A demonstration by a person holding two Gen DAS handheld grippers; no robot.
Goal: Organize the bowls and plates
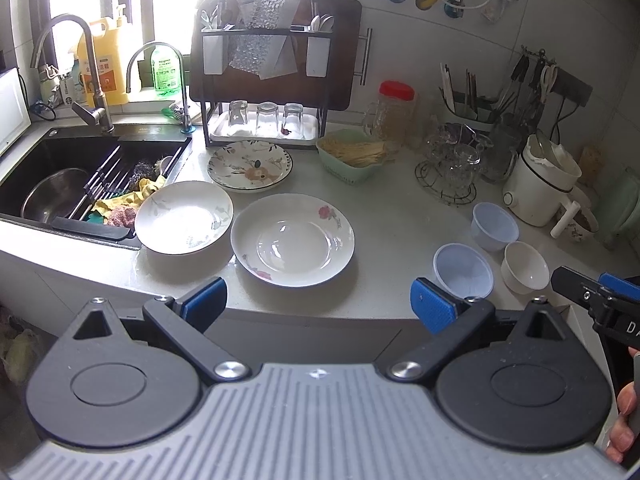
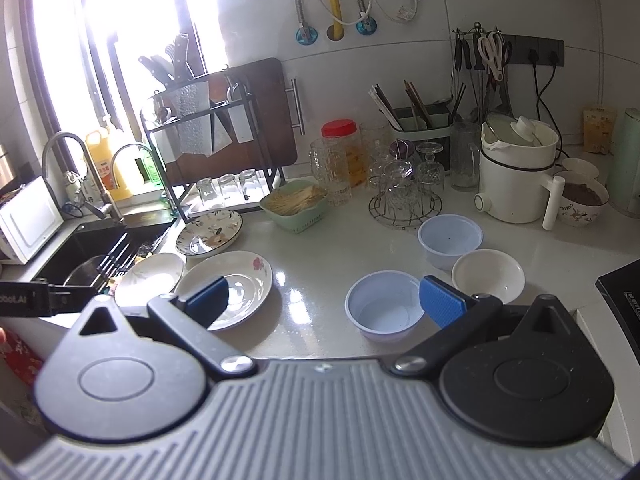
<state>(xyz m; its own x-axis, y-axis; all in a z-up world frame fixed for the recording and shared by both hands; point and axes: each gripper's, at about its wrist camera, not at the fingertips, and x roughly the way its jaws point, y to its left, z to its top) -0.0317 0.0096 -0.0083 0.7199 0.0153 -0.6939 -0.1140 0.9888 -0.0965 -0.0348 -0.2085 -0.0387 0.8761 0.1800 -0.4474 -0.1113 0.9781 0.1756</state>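
Note:
Three plates lie on the white counter: a rose-patterned plate (image 1: 292, 240) (image 2: 240, 288) nearest the front edge, a leaf-patterned plate (image 1: 184, 216) (image 2: 150, 278) beside the sink, and a dark-rimmed flower plate (image 1: 250, 166) (image 2: 210, 232) behind them. To the right stand two pale blue bowls (image 1: 464, 270) (image 1: 494, 226) (image 2: 384, 306) (image 2: 450, 240) and a small white bowl (image 1: 524, 266) (image 2: 488, 274). My left gripper (image 1: 318, 306) hangs open in front of the rose plate, holding nothing. My right gripper (image 2: 324, 302) is open too, its right pad over the near blue bowl's rim.
A black sink (image 1: 80, 168) with a steel basin and cloths is at left. A dish rack (image 1: 264, 80) with upturned glasses stands at the back. A green basket (image 1: 352, 156), glassware on a wire stand (image 2: 404, 188), a white cooker (image 2: 516, 172) and a filled patterned bowl (image 2: 582, 204) crowd the right.

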